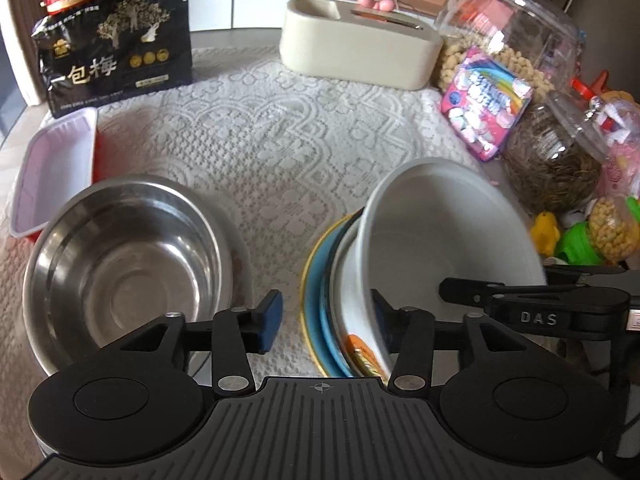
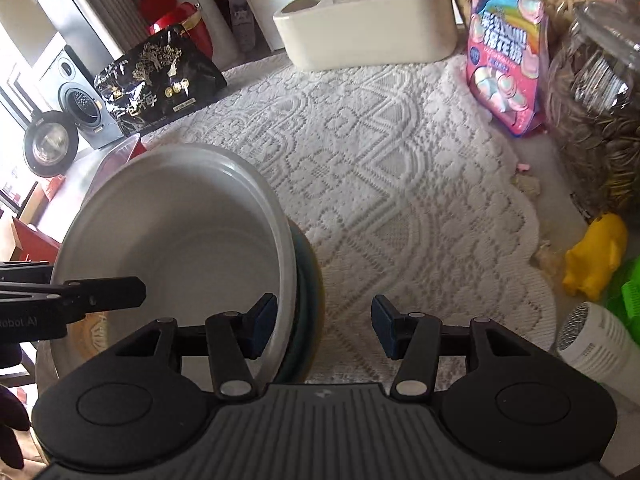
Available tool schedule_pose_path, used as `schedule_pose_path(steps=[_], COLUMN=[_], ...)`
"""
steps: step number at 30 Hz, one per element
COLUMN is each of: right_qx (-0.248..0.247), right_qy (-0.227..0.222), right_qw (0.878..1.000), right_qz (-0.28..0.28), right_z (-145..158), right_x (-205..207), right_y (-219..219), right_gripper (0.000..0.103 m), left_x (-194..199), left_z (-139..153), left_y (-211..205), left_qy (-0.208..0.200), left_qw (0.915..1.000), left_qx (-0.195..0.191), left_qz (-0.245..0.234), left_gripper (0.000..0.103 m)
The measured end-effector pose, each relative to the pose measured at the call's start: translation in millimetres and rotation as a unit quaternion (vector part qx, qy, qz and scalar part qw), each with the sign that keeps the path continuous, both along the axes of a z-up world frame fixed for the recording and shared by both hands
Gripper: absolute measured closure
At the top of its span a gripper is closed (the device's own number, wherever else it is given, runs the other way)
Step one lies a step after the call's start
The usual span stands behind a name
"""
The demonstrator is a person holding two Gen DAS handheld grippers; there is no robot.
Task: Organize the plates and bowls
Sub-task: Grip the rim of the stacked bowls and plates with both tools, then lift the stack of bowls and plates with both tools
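A steel bowl (image 1: 124, 268) sits on a white plate at the near left of the lace cloth. To its right a white bowl (image 1: 444, 248) rests tilted on a stack of plates with blue and yellow rims (image 1: 316, 300). My left gripper (image 1: 326, 322) is open, its jaws astride the stack's left rim. In the right wrist view the white bowl (image 2: 180, 240) lies at the left. My right gripper (image 2: 324, 326) is open, its jaws astride the bowl's right rim. Each gripper shows in the other's view, the right gripper (image 1: 532, 308) and the left gripper (image 2: 76, 292).
A white and red tray (image 1: 52, 168) lies at the left edge. A black snack bag (image 1: 116, 48), a cream box (image 1: 356, 40), a pink sweets bag (image 1: 488, 104) and glass jars (image 1: 552, 160) line the back and right. A yellow toy (image 2: 596, 256) lies at the right.
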State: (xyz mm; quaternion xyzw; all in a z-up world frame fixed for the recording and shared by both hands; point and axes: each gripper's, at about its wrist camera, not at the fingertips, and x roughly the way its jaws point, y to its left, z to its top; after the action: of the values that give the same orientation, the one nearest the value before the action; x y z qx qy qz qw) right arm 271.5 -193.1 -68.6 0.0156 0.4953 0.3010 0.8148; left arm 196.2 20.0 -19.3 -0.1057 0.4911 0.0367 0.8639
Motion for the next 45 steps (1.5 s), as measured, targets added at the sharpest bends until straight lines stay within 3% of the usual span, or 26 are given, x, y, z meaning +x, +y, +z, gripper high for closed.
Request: schedule_pose_path(steps=[4,10,17,21,28,36,45], right_qx=[0.008,0.031,0.043,0.043,0.054,0.068,0.082], right_qy=[0.020,0.055,0.064,0.065,0.074,0.088,0.104], right_qw=[1.000,0.998,0.997,0.997,0.996,0.994,0.991], right_qz=[0.003,-0.006,-0.003,0.007,0.008,0.001,-0.007], right_z=[-3.0,-8.8,-11.1,-11.4,-13.3,-13.4,-16.7], right_x=[1.8,4.2,4.7,1.4,0.6,0.9,3.6], right_y=[2.4,0.3,1.3,5.2,1.1,-3.0,-8.7], right_gripper=[0.052,0.052,0.052,0.052,0.052,0.048,0.048], left_x=[3.1,6.8,12.5,16.9,17.8,20.8,20.7], left_z=[-8.2,-17.8,-23.9,-27.5,-22.8,-11.0,-7.7], left_y=[-1.2,0.2,8.8,6.6,3.0,-14.9,-17.9], left_qy=[0.013,0.027,0.032,0.036,0.034,0.033,0.031], left_qw=[0.9996,0.9982,0.9958,0.9941,0.9933,0.9959,0.9965], left_qx=[-0.021,-0.049,-0.084,-0.099,-0.107,-0.071,-0.065], left_qz=[-0.009,-0.022,-0.019,-0.028,-0.026,-0.045,-0.043], left_gripper=[0.055,0.048,0.046,0.032,0.030,0.030,0.032])
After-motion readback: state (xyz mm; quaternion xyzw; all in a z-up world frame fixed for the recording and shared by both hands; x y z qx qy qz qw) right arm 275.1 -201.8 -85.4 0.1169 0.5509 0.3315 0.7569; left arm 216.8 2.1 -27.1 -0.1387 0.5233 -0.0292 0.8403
